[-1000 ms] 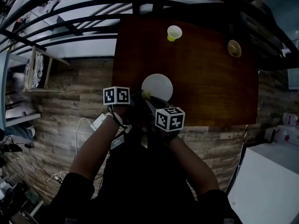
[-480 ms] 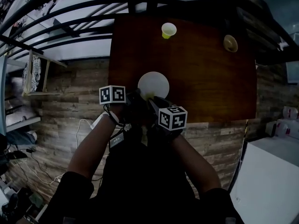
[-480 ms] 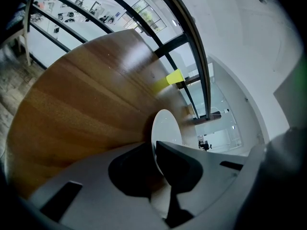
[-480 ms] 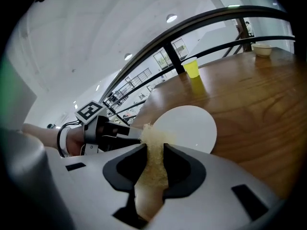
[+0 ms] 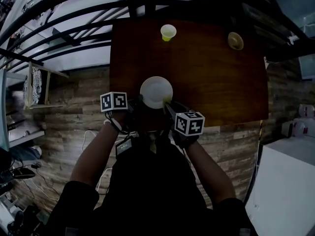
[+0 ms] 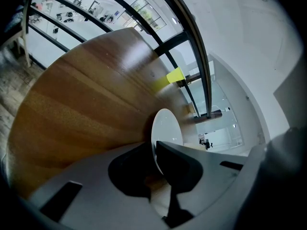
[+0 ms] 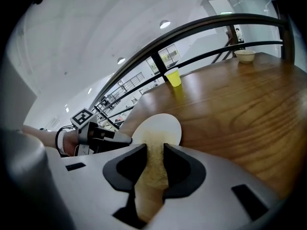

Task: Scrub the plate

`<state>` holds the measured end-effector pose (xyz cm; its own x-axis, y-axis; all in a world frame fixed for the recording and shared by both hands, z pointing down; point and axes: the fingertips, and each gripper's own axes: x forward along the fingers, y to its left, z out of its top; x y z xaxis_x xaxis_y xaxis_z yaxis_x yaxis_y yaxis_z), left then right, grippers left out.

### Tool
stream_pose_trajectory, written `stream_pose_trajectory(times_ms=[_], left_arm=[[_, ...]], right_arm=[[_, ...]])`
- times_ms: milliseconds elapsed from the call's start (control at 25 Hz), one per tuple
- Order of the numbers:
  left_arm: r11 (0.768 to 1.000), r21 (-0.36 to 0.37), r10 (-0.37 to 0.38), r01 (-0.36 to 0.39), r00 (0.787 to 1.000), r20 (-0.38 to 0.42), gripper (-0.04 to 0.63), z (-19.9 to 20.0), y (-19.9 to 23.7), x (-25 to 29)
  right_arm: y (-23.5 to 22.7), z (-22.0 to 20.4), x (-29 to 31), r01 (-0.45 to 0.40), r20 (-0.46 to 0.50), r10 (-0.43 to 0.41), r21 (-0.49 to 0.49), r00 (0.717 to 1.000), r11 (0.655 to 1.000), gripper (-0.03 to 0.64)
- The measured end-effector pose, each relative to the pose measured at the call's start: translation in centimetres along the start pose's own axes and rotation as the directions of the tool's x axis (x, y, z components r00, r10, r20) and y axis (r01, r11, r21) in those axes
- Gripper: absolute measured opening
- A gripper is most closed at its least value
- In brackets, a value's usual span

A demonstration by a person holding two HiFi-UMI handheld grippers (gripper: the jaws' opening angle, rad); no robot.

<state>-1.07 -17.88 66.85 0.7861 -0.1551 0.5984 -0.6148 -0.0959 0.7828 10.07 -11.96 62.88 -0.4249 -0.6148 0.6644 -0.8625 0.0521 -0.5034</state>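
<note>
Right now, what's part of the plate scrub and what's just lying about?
In the job:
plate, gripped at its rim by the left tool
yellowish sponge, clamped in the right tool, reaching over the plate

Lying about:
yellow cup, far side of the table
bowl, far right corner

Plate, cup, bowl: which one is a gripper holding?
The white plate, its rim clamped by the left gripper. The yellow cup and the tan bowl stand far across the table, untouched.
</note>
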Motion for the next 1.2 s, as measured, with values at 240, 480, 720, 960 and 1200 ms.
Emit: stream_pose_trajectory(times_ms=[240, 480, 720, 960, 1200], left_arm=[[1.000, -0.002, 0.003, -0.003, 1.000, 0.003, 0.051, -0.4, -0.2, 0.1], [1.000, 0.002, -0.003, 0.003, 1.000, 0.003, 0.051, 0.5, -0.2, 0.6], [1.000, 0.011, -0.003, 0.002, 0.999, 0.050, 0.051, 1.1, -0.1, 0.0], [0.993, 0.106, 0.032, -0.043, 0.994, 0.104, 0.052, 2.9, 1.2, -2.0], [0.980, 0.179, 0.043, -0.083, 0.976, 0.215, 0.052, 5.0, 1.7, -6.0]], right_arm=[[-1.6, -0.1, -1.2, 0.027, 0.013, -0.027, 0.027, 1.000, 0.999, 0.118], [-2.2, 1.3, -1.2, 0.029, 0.040, -0.031, 0.049, 0.999, 0.998, 0.118], [-0.9, 1.7, -1.5, 0.023, 0.043, -0.024, 0.033, 0.999, 0.999, 0.118], [0.3, 2.3, -1.5, 0.008, 0.055, -0.009, 0.022, 0.998, 1.000, 0.118], [1.7, 3.0, -1.9, -0.022, 0.071, 0.022, 0.005, 0.997, 1.000, 0.118]])
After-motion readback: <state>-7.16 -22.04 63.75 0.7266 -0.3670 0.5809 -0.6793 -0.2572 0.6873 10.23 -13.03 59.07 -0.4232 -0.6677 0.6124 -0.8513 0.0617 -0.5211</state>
